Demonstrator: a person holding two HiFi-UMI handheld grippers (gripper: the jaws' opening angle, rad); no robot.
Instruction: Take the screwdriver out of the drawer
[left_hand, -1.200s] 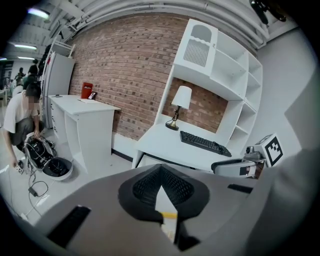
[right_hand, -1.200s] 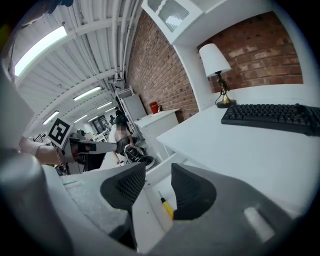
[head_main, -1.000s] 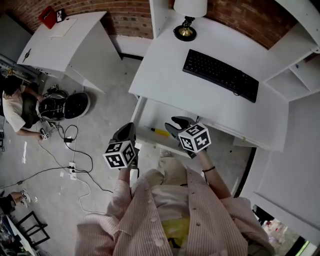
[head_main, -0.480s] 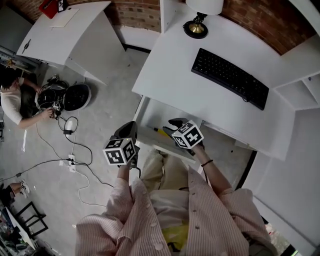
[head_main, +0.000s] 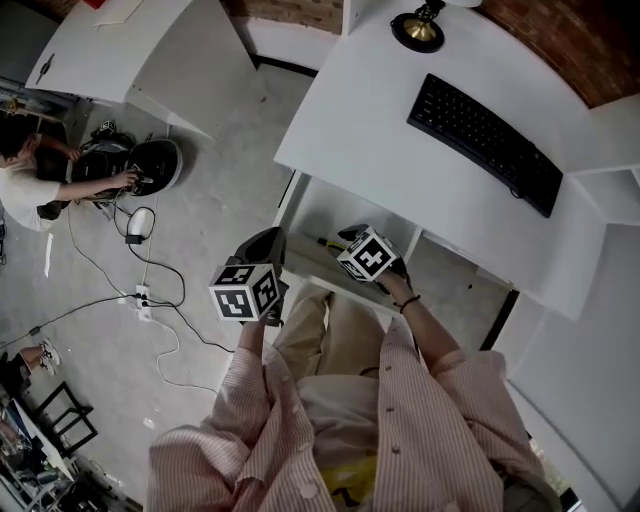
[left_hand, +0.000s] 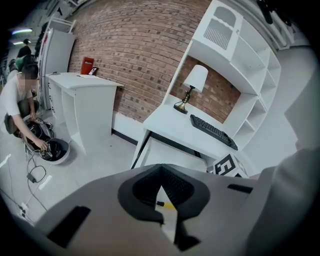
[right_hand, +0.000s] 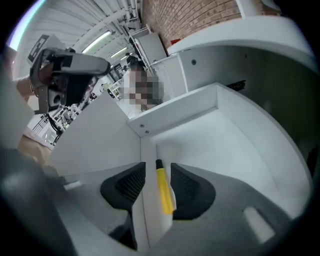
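The white drawer (head_main: 350, 208) stands pulled out under the desk. A yellow-handled screwdriver (head_main: 329, 243) with a black end lies inside it along the front wall. My right gripper (head_main: 346, 238) hangs over that spot. In the right gripper view the screwdriver (right_hand: 164, 191) lies between the open jaws of my right gripper (right_hand: 157, 169), not clamped, and the drawer floor (right_hand: 225, 145) stretches beyond. My left gripper (head_main: 267, 243) hovers left of the drawer's front corner, holding nothing. In the left gripper view my left gripper (left_hand: 161, 173) has its tips together, and the drawer (left_hand: 170, 155) shows beyond them.
On the desk top stand a black keyboard (head_main: 485, 145) and a lamp (head_main: 420, 25). White shelves rise at the right. A person (head_main: 25, 185) crouches on the floor at far left among cables (head_main: 140, 300). A second white desk (head_main: 130, 50) stands at the back left.
My right gripper has moved left and forward, down over the screwdriver at the drawer's front. The left gripper has stayed about where it was. The head view has shifted.
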